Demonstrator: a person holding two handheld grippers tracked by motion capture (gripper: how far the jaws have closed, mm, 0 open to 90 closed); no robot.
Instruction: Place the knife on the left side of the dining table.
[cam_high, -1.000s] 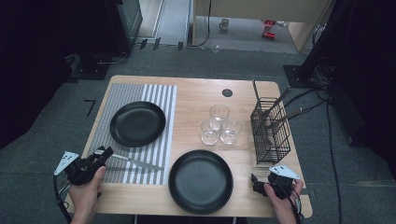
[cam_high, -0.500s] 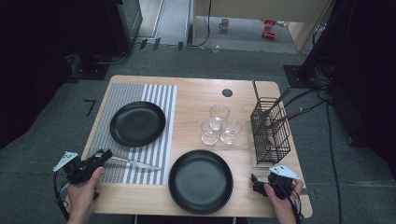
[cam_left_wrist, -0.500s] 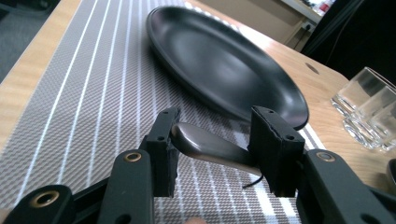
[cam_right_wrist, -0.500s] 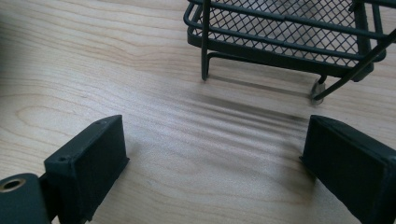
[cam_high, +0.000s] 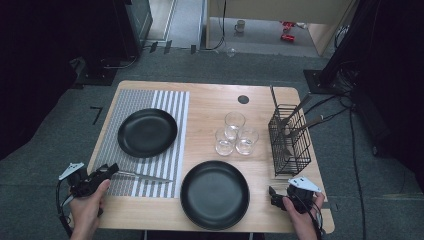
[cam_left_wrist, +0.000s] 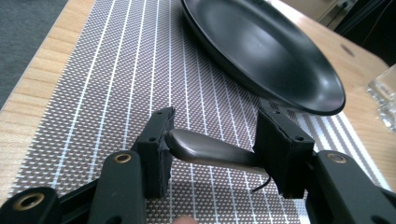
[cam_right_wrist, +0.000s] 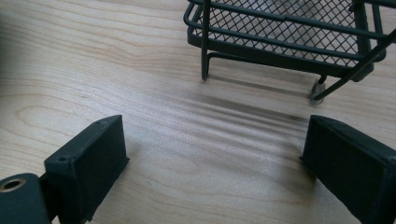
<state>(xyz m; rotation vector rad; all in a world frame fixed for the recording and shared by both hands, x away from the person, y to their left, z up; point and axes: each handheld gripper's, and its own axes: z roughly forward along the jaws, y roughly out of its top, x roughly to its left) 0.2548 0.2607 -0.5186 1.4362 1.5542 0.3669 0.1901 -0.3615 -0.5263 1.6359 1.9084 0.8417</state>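
Observation:
A table knife (cam_high: 145, 176) lies on the striped placemat (cam_high: 175, 102) near the table's front left, its blade pointing right. My left gripper (cam_high: 111, 170) is open at the knife's handle end. In the left gripper view the handle (cam_left_wrist: 210, 151) lies crosswise between the spread jaws of the left gripper (cam_left_wrist: 219, 140), its rounded end against the left jaw. My right gripper (cam_high: 272, 195) rests open at the front right corner. The right gripper view has this gripper (cam_right_wrist: 219, 144) low over bare wood with nothing between its jaws.
One black plate (cam_high: 147, 132) sits on the placemat and another (cam_high: 215, 194) on the wood at front centre. Three glasses (cam_high: 234, 132) stand mid-table. A black wire caddy (cam_high: 289, 142) holding cutlery stands at the right, just beyond the right gripper.
The left hand has drifted slightly toward the near-left edge. The knife, the plates and the right gripper have not visibly moved.

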